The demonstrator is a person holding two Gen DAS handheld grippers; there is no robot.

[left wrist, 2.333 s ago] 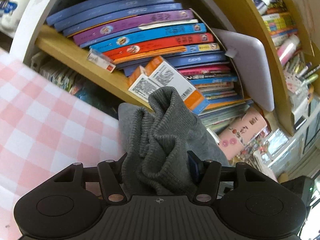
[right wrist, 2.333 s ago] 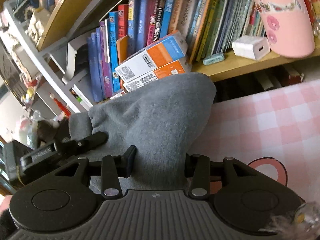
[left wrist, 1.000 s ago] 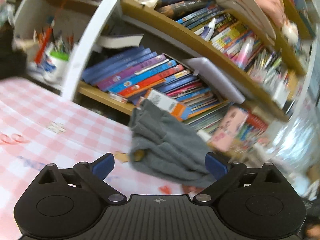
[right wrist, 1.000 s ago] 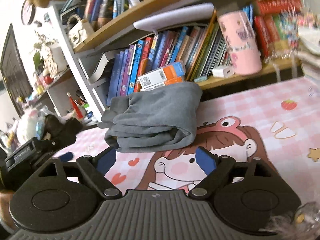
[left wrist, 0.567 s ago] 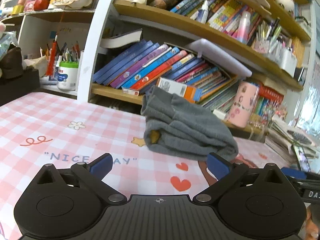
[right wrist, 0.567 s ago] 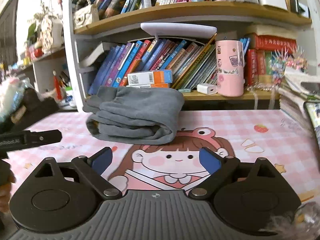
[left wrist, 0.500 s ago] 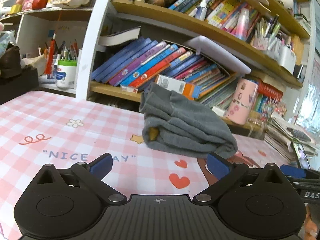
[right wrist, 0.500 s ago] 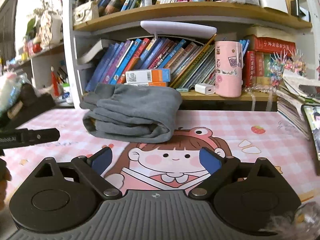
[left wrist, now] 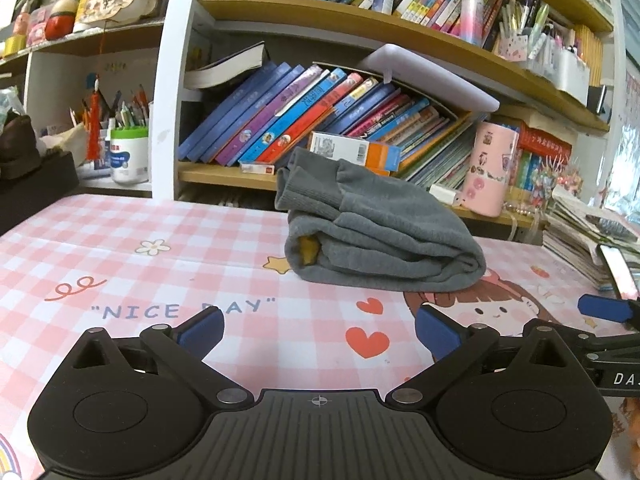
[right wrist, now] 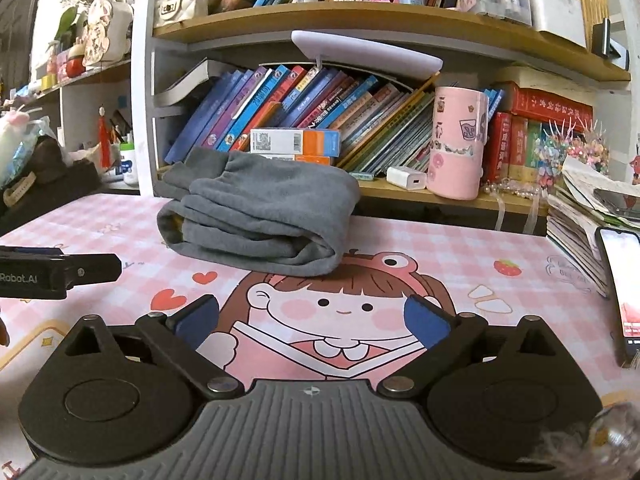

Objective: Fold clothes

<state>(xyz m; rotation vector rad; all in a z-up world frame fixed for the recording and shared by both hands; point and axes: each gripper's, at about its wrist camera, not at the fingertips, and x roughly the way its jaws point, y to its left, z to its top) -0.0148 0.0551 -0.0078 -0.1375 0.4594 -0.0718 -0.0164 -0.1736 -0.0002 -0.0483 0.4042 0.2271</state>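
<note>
At table level, both wrist views: readout below, biggest item first.
Shelf unit (right wrist: 360, 20): filled the 12 o'clock half of both views; leaning books, an orange-and-white box (right wrist: 294, 141) right behind the bundle.
Tabletop (left wrist: 120, 248): pink check mat with cartoon print, bare between claws and bundle.
Garment (left wrist: 380, 236): grey knit, folded into a thick multi-layer bundle; sat at 12 o'clock of the left gripper, 11 o'clock of the right, near the table's far edge by the shelf, apart from both claws.
Long axis: ran across both views, roughly 9-to-3. Rounded fold edge toward 3 (right wrist: 336, 240); open layered ends and ribbed cuff toward 9 (left wrist: 292, 196). Something yellow showed inside the open end; couldn't tell what.
Handling (estimate): light, soft, no stiffness; layers would slip and splay if pinched singly. Best hold looked like the whole stack near the rounded fold, or one claw per end.
Pink cup (right wrist: 456, 144): upright on low shelf, 1 o'clock of bundle.
Phone (right wrist: 622, 288): flat at the table's 3 o'clock edge.
Left gripper (left wrist: 318, 330): jaws spread wide, nothing between.
Right gripper (right wrist: 310, 320): jaws opening, near full spread, nothing between.
Task status (estimate): fold looked finished, bundle released.
</note>
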